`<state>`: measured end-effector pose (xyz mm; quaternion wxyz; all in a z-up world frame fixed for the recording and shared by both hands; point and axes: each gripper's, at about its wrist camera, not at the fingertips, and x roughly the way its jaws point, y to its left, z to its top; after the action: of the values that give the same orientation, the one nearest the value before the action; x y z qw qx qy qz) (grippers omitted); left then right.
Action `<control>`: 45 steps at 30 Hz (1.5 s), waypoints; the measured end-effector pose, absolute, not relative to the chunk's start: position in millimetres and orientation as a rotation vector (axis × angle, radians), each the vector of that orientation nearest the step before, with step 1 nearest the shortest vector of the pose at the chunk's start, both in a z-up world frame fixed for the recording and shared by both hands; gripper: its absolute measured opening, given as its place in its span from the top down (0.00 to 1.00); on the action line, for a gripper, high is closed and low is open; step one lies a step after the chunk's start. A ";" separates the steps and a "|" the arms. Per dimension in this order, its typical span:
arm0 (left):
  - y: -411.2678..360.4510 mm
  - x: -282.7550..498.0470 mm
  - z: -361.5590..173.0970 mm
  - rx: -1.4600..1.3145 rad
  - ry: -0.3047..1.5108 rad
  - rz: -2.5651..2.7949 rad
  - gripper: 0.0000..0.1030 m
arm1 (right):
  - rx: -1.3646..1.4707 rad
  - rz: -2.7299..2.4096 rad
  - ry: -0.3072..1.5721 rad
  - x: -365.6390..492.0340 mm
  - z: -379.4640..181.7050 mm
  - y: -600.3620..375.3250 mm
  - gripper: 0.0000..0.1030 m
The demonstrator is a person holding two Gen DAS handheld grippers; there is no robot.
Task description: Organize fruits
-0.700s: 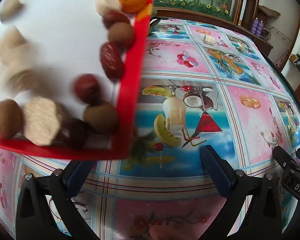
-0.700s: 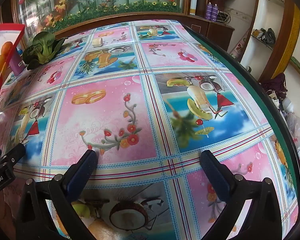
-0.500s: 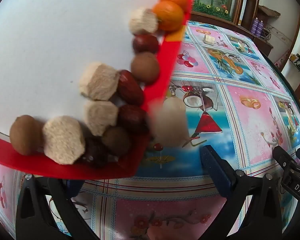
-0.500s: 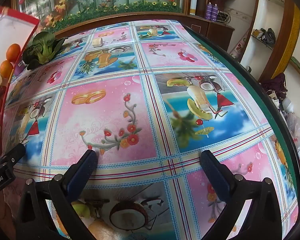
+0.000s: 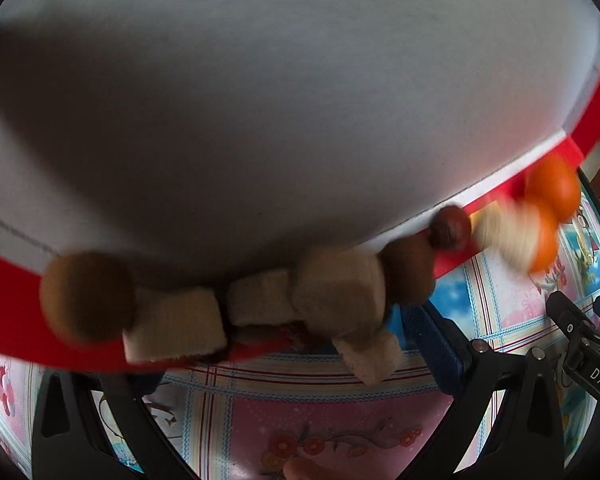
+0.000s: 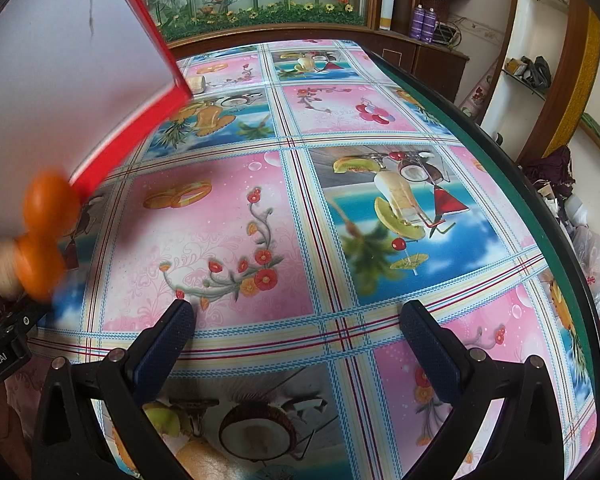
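fruits [image 5: 336, 300] just above left gripper [image 5: 284, 354]

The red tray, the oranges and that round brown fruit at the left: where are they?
red tray [image 5: 8, 304]: left wrist view, its bare red rim.
oranges [image 6: 50, 200]: right wrist view, the upper one's blurred middle.
round brown fruit [image 5: 86, 296]: left wrist view, its middle.
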<state>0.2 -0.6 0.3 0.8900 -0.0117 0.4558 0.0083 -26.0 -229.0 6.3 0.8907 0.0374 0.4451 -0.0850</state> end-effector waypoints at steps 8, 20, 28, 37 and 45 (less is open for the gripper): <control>-0.3 -0.1 -1.1 -0.028 0.948 0.016 0.00 | 0.078 -0.176 0.924 -26.0 6.3 -229.2 0.00; -2.8 2.6 -3.7 -0.028 0.948 0.016 0.00 | 0.078 -0.176 0.924 -26.3 6.4 -229.2 0.00; -2.7 2.2 -3.9 -0.028 0.948 0.016 0.00 | 0.078 -0.176 0.924 -26.3 6.6 -229.0 0.00; 5.9 -1.0 0.6 -0.028 0.949 0.016 0.00 | 0.078 -0.176 0.926 -26.5 6.3 -229.3 0.00; 7.1 -1.1 -0.6 -0.029 0.949 0.016 0.00 | 0.078 -0.175 0.926 -26.3 7.1 -229.2 0.00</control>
<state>-1.1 7.1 -0.6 0.8893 -0.0139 0.4570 0.0078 -26.3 -229.2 7.1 0.8903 0.0374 0.4460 -0.0844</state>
